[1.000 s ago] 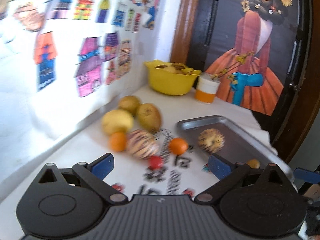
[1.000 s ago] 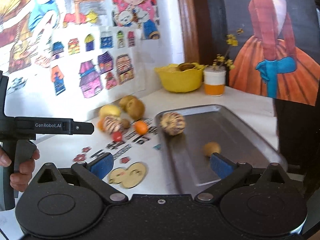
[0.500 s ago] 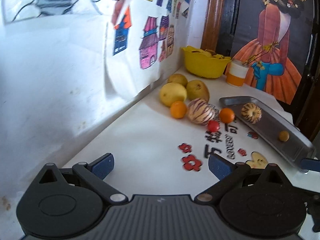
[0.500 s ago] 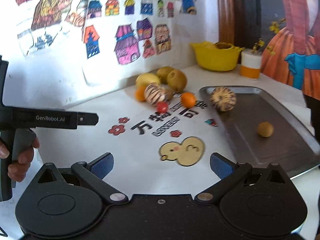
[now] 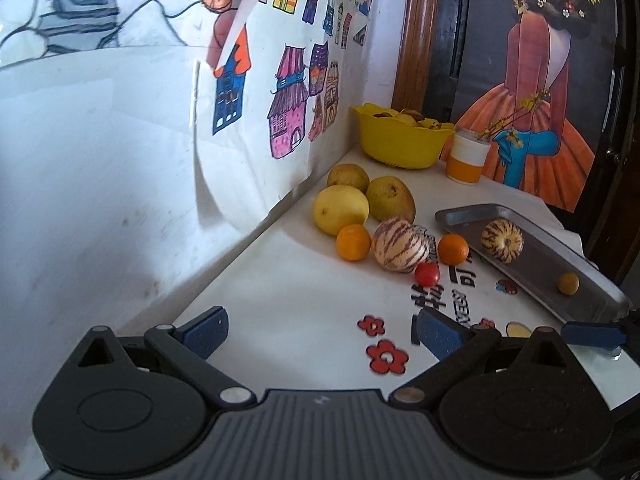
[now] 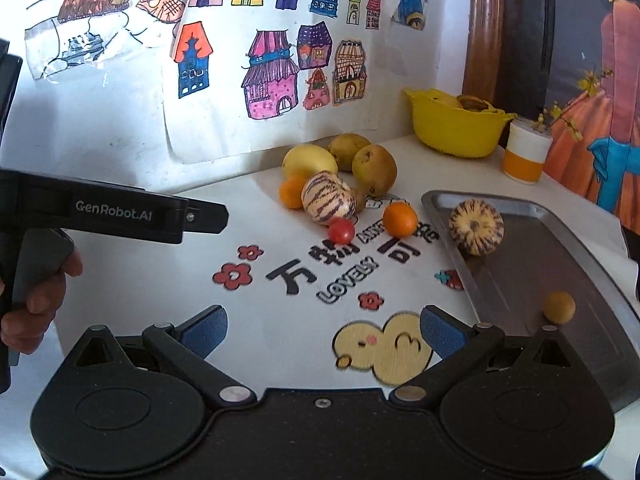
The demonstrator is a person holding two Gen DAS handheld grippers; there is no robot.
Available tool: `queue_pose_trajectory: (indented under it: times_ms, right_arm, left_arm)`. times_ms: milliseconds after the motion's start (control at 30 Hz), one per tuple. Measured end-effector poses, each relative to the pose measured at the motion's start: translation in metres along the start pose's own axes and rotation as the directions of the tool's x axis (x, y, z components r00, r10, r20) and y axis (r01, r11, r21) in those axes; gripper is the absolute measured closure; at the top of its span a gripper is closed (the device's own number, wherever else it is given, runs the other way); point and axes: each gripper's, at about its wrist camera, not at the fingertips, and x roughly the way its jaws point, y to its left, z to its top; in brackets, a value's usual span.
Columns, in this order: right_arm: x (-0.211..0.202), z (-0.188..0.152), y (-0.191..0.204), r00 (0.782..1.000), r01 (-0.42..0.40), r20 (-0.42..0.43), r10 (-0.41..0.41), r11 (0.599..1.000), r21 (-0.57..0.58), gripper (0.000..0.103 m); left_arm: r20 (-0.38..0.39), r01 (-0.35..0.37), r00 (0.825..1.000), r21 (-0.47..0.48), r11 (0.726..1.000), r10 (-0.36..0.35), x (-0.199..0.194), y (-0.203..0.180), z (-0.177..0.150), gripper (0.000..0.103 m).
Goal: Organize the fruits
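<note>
A metal tray (image 6: 532, 264) on the right of the white table holds a striped melon (image 6: 475, 227) and a small yellow fruit (image 6: 559, 307); the tray also shows in the left wrist view (image 5: 540, 256). Left of it lie a striped melon (image 6: 328, 198), two oranges (image 6: 399, 219) (image 6: 292, 191), a red tomato (image 6: 341, 231), a lemon (image 6: 308, 161) and two pears (image 6: 374, 170). My left gripper (image 5: 320, 330) is open and empty, well short of the fruit. My right gripper (image 6: 322, 330) is open and empty, near the table's front.
A yellow bowl (image 6: 456, 128) with fruit and an orange-and-white cup (image 6: 524, 154) stand at the back. Drawings hang on the wall (image 6: 240, 80) to the left. The left gripper's body (image 6: 112, 212) reaches in from the left at mid height.
Both grippers have pulled back from the fruit and tray, so more of the table shows. The fruit has not moved.
</note>
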Motion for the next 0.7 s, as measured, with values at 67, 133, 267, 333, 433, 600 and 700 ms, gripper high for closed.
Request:
queue_pose_trajectory:
  times_ms: [67,133,267,333,433,600,700]
  right_arm:
    - [0.005,0.004,-0.002,1.0,0.002,0.0,-0.002,1.0,-0.001,0.001]
    - [0.01,0.007,-0.004,1.0,0.002,0.001,-0.002,1.0,-0.008,0.001]
    - [0.023,0.015,-0.01,1.0,0.007,0.003,-0.007,0.999,-0.032,0.001]
    - [0.029,0.019,-0.014,1.0,0.004,0.007,-0.004,0.999,-0.043,0.001]
    - [0.038,0.025,-0.022,1.0,-0.009,0.021,0.01,0.999,-0.045,0.006]
    - [0.056,0.037,-0.028,0.999,-0.036,0.029,0.038,0.997,-0.074,0.019]
    - [0.067,0.041,-0.028,0.998,-0.058,0.021,0.06,0.994,-0.098,0.027]
  left_arm:
    - [0.005,0.007,1.0,0.0,1.0,-0.007,0.004,-0.001,0.004,0.001]
    - [0.005,0.012,1.0,0.004,1.0,-0.012,0.009,-0.004,0.008,0.001]
    - [0.008,0.028,1.0,0.013,1.0,-0.028,0.021,-0.009,0.017,0.001]
    - [0.008,0.042,0.999,0.012,0.999,-0.042,0.027,-0.011,0.022,0.001]
    - [0.0,0.066,0.998,0.0,0.998,-0.066,0.039,-0.013,0.03,0.001]
    - [-0.03,0.119,0.992,-0.033,0.992,-0.12,0.064,-0.015,0.04,0.001]
    - [-0.033,0.147,0.988,-0.041,0.988,-0.149,0.077,-0.018,0.042,0.002]
